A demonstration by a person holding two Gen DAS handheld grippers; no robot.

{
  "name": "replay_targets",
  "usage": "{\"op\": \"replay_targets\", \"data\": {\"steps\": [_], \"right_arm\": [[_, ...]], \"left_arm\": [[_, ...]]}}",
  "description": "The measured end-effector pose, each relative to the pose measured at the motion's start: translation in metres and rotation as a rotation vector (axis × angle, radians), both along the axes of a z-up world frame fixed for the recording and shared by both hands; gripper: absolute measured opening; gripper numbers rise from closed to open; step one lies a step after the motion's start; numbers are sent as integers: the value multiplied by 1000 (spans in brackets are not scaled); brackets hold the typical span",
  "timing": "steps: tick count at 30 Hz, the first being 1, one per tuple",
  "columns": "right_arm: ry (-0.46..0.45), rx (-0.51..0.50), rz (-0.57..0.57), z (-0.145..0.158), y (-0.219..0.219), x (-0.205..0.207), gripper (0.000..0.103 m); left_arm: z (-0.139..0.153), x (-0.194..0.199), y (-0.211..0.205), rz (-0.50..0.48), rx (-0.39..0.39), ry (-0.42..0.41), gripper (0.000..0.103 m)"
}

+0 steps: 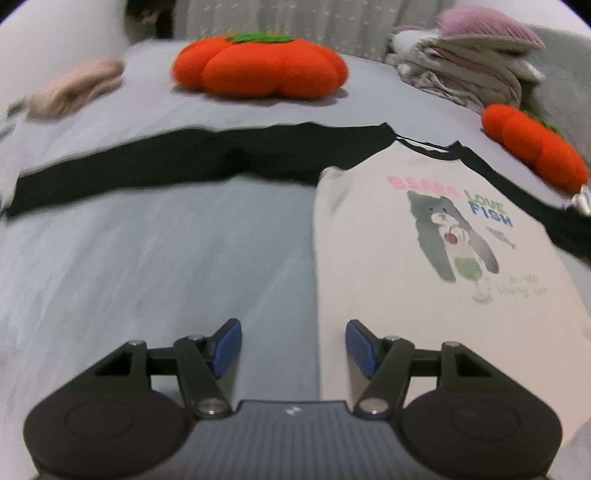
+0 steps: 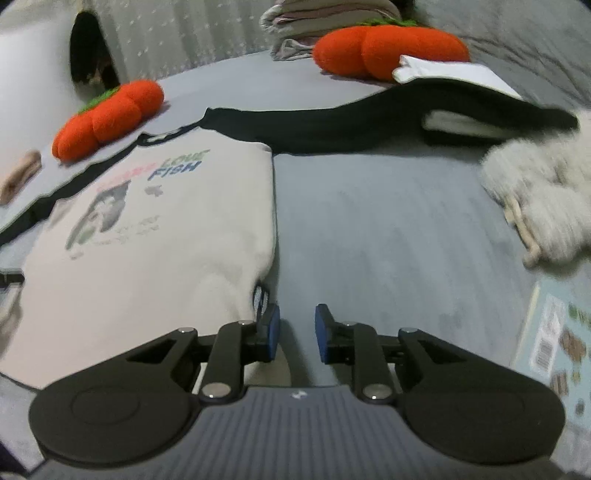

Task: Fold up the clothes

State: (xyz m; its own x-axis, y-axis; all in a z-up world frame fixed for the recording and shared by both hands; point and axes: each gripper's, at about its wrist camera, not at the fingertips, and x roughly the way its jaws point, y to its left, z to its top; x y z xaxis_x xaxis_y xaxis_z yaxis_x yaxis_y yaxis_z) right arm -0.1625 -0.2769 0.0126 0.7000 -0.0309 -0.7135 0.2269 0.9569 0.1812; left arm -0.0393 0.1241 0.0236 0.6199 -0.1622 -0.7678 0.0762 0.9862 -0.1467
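Left wrist view: shirt (image 1: pixel 424 258) reads "LOVE FISH".

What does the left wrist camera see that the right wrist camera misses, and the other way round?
Only the left wrist view shows the purple knitted item on top of the clothes pile and the shirt's left black sleeve stretched out flat.

Only the right wrist view shows a fluffy white garment, a printed booklet and the right black sleeve lying over a white folded item.

Both show the cream bear-print shirt, two orange pumpkin cushions, the grey bed sheet, and an open tool: left, right.
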Motion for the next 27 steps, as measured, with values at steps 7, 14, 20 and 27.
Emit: {"op": "replay_targets", "data": {"steps": [7, 14, 20, 27], "right_arm": [[-71, 134, -20, 11, -3, -30, 30], [-46, 202, -15, 6, 0, -32, 30], [-20, 209, -28, -1, -1, -33, 30], [-23, 251, -53, -5, -7, -33, 30]], "left_arm": [[-2, -47, 39, 74, -188, 14, 64], [-5, -67, 15, 32, -109, -25, 64], [-6, -76, 1, -5, -76, -44, 54], [-9, -79, 1, -17, -90, -46, 37]]}}
